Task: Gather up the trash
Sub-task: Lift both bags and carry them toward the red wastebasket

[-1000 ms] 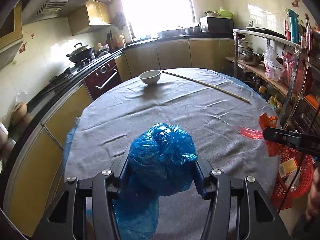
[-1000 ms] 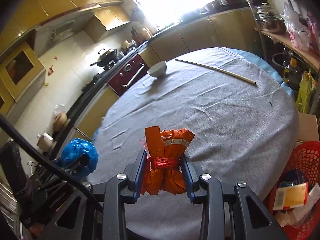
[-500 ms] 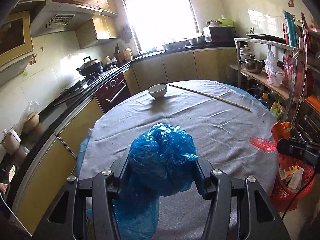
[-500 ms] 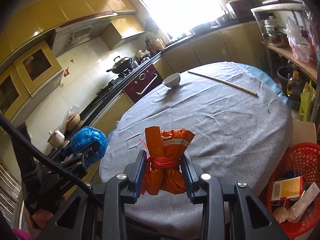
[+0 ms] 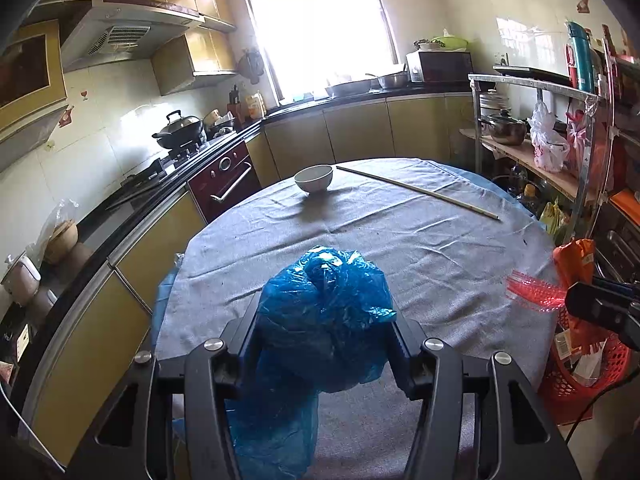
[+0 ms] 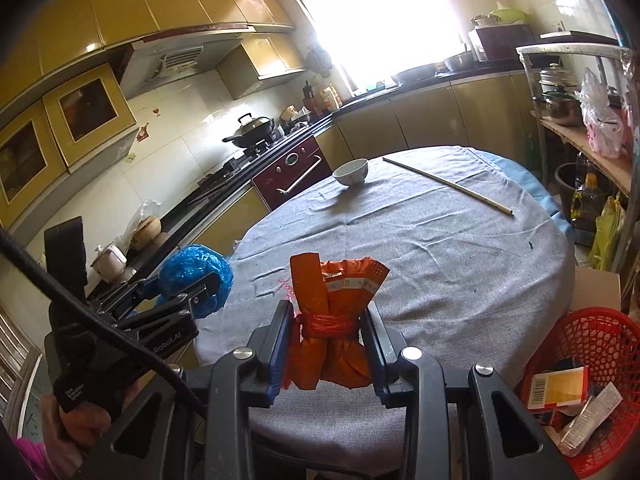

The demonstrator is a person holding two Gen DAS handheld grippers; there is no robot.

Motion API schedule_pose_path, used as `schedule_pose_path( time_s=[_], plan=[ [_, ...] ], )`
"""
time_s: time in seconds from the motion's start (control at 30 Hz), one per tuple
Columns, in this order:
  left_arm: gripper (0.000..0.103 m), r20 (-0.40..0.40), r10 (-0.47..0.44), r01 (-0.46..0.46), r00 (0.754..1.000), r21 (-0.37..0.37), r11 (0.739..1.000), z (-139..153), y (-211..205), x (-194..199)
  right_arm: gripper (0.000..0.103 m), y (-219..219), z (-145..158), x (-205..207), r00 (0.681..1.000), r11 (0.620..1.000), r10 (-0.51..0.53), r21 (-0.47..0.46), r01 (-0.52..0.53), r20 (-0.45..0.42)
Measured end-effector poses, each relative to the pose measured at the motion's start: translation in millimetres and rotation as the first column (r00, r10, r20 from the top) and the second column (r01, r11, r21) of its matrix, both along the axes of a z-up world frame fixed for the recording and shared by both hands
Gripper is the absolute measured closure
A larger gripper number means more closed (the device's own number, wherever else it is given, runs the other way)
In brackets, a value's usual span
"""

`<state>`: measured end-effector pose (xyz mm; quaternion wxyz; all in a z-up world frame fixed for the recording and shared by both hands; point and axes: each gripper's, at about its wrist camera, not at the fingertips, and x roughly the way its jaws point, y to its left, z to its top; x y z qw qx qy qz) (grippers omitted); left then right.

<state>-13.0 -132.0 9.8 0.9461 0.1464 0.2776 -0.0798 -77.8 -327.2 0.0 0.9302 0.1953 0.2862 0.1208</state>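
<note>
Left wrist view: the left gripper (image 5: 322, 344) is clamping a crumpled blue plastic bag (image 5: 324, 308), jaws narrowed onto it from both sides, bag bulging up above the jaws and trailing down toward 6 o'clock. It is hanging over the near edge of the round table (image 5: 420, 256) covered with a grey cloth. At 12 o'clock from the bag a white bowl (image 5: 314, 178) is sitting on the far part of the table. At 1 o'clock a long thin stick (image 5: 416, 191) is lying across the cloth, well apart from the bowl. At 3 o'clock the right gripper (image 5: 560, 298) is poking in from the frame edge, gripping an orange packet (image 5: 576, 258) with red netting (image 5: 534, 292) sticking out of it. Below that, at 4 o'clock, a red basket (image 5: 576, 380) is standing on the floor beside the table, paper trash inside.

Right wrist view: the right gripper (image 6: 330, 344) is squeezing the orange packet (image 6: 336, 312) at its tied waist, jaws fully narrowed on it, packet upright, top flaring above the jaws. It is hovering over the near rim of the table (image 6: 440, 260). At 9 o'clock the left gripper (image 6: 200, 292) is showing side-on with the blue plastic bag (image 6: 194, 270) pinched in it, off the table edge; a hand (image 6: 86, 420) is holding its handle at 8 o'clock. The bowl (image 6: 351, 172) is at 12 o'clock, the stick (image 6: 446, 186) at 1 o'clock. The red basket (image 6: 588, 384) is at 4 o'clock, on the floor just beside the table, with a carton and wrappers inside.
</note>
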Motion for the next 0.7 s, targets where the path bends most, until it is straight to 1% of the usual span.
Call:
schedule_pose_path(
  time_s=[0.37,0.7],
  plan=[
    [0.046,0.022,0.003,-0.003,1.0,0.011,1.0,3.1,-1.4,-6.4,0.066,3.6,3.5,-5.0,1.0,1.0,0.011,-0.008,-0.011,0.027],
    [0.046,0.02,-0.009,0.008,1.0,0.02,1.0,3.1,-5.7,-8.8,0.066,1.9,1.5,-7.5,1.0,1.0,0.01,0.002,-0.01,0.024]
  ],
)
